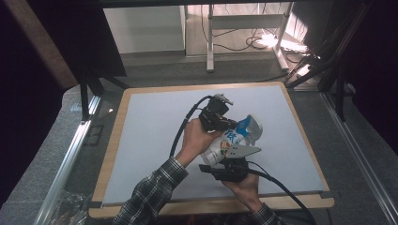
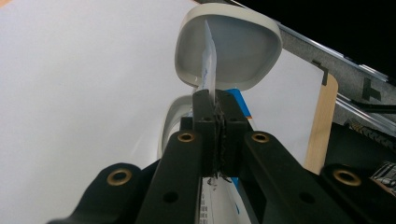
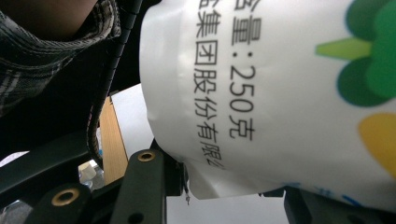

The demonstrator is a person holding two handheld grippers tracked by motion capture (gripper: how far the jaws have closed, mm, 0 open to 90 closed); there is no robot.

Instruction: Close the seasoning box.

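Observation:
A white pouch (image 1: 224,144) with blue, green and yellow print and black lettering is held above the table between both grippers. My left gripper (image 1: 226,125) is shut on the pouch's thin top edge (image 2: 209,60), its two pads pressed together on the film. My right gripper (image 1: 219,161) comes up from below with its jaws on either side of the pouch's body (image 3: 280,93), shut on it (image 3: 229,186). A white rounded bowl (image 2: 243,46) lies just beyond the pouch's top, at the right of the pouch (image 1: 254,127) in the high view.
A pale sheet (image 1: 155,140) covers the wooden-edged table top. A plaid sleeve (image 3: 37,46) and the left gripper's black cable (image 1: 180,131) cross the near middle. A metal rail (image 1: 70,154) runs along the left; table legs and cables (image 1: 244,44) stand on the floor beyond.

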